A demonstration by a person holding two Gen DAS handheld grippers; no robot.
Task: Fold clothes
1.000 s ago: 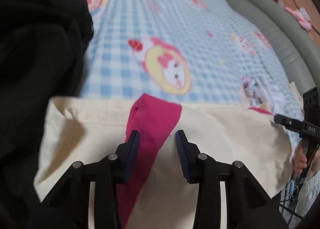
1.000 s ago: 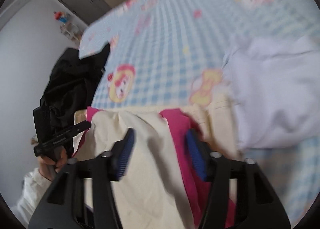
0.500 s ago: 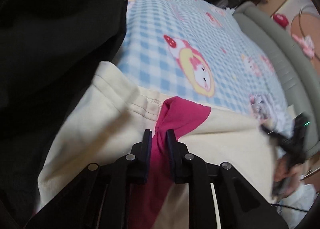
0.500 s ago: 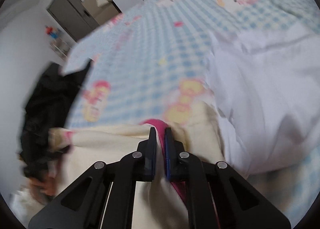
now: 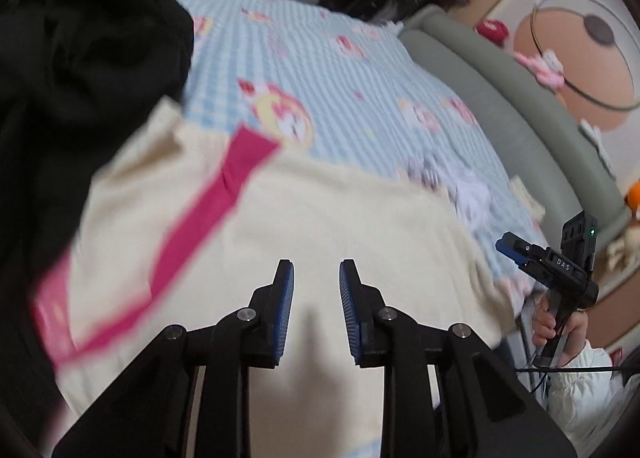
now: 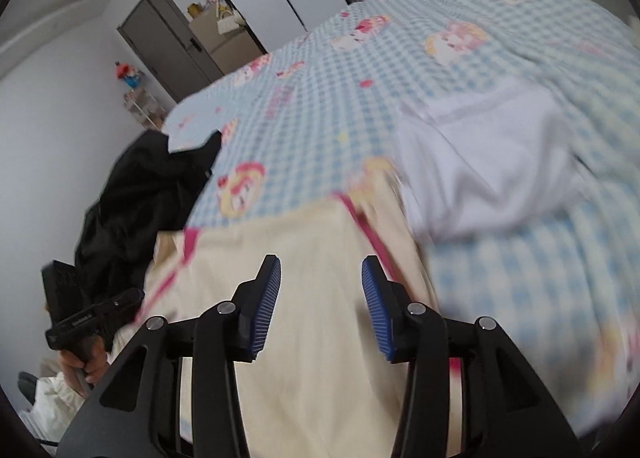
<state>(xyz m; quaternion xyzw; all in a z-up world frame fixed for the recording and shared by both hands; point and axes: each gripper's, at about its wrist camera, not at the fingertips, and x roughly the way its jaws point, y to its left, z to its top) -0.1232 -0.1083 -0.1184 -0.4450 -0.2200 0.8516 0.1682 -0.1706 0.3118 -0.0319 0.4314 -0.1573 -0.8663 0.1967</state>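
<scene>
Your left wrist camera looks forward and down along its own fingers, close over the cream garment [image 5: 320,218], facing up the checked bedspread [image 5: 320,70] toward the grey headboard [image 5: 500,106]. Your right wrist camera sits equally near the same garment [image 6: 312,258], aimed toward the closet door [image 6: 168,46]. Both views share the garment, the bedspread and the black clothing pile [image 5: 80,58]. Each catches your other hand at its edge.
</scene>
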